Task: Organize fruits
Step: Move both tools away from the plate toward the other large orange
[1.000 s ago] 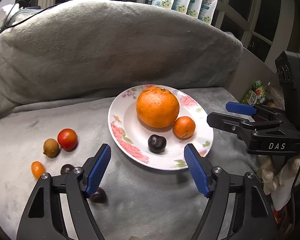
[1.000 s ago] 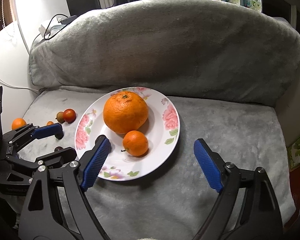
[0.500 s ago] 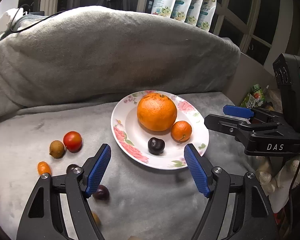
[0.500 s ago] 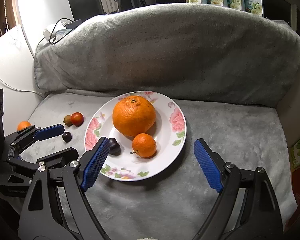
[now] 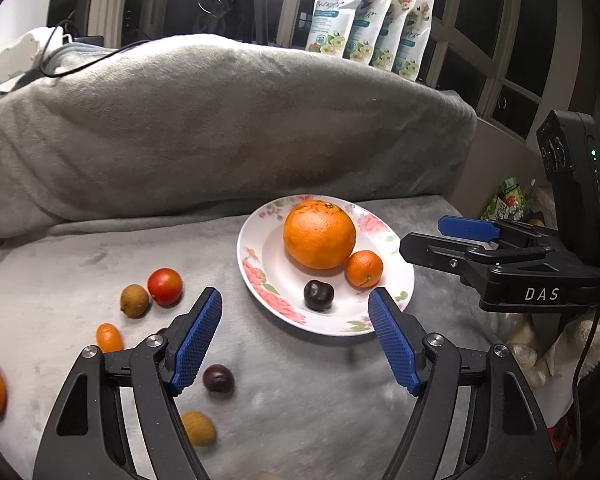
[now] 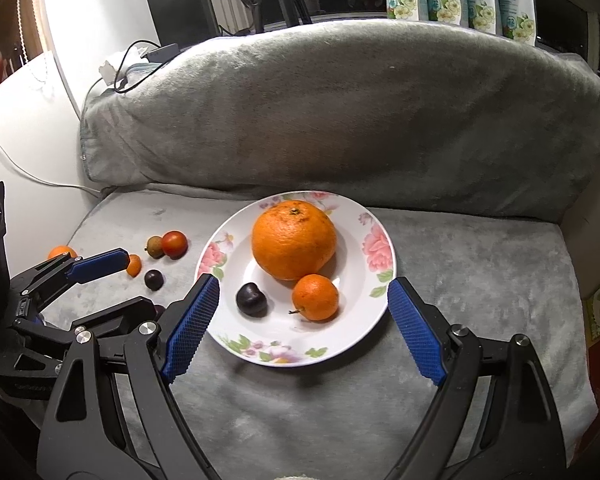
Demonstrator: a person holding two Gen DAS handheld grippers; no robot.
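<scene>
Currently both the left gripper and right gripper were held spread, nothing grasped. 3 fruits sat on the plate; the loose dark plum at its 7 o'clock could be rolled off the soft blanket if nudged.

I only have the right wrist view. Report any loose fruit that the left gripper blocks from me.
Observer: One is hidden from you. A brown fruit lies on the grey blanket, close in beside the left gripper.
Operator: Identify the dark sliver I see behind that gripper.
Observer: It is a whole dark plum, lying on the blanket just beyond the brown fruit and not touching it.
</scene>
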